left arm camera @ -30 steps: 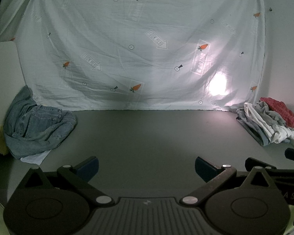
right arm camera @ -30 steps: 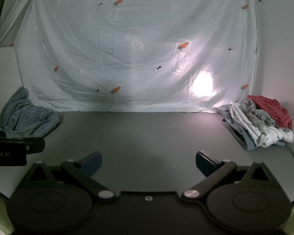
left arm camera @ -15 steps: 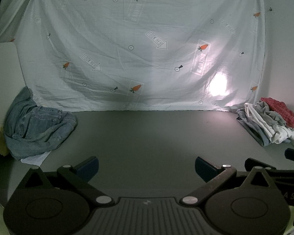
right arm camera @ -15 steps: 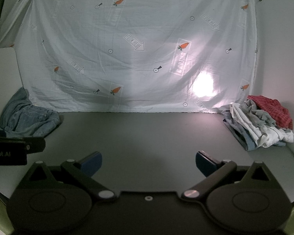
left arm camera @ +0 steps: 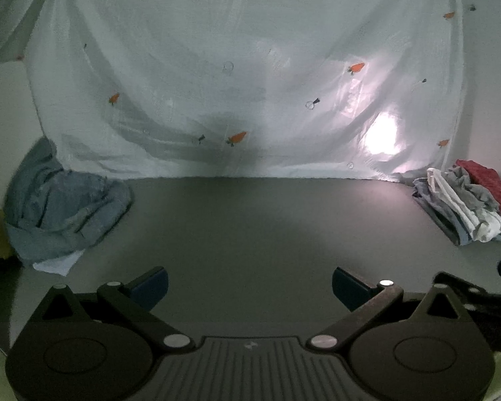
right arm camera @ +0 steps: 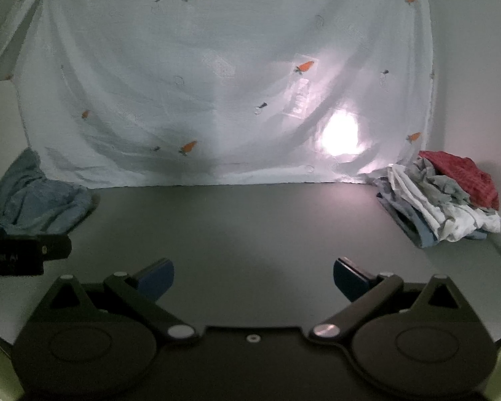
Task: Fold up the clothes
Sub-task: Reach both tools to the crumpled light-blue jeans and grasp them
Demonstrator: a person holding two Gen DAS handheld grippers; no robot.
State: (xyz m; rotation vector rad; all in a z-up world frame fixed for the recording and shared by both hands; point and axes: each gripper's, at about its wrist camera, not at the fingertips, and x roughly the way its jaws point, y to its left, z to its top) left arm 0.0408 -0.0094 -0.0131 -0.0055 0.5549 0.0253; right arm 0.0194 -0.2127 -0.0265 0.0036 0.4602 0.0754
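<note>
Above the dark bench (left arm camera: 250,220), the left gripper (left arm camera: 248,282) and right gripper (right arm camera: 254,275) hung spread wide and empty. Crumpled jeans (left arm camera: 63,207) lay far left of both, a heap of mixed clothes (right arm camera: 444,200) far right, the carrot-print sheet (right arm camera: 217,83) beyond.

Makeshift recording setup: carrot-print sheet (left arm camera: 250,83) backdrop, dark table (left arm camera: 250,227), clothes heaps (right arm camera: 441,197).
</note>
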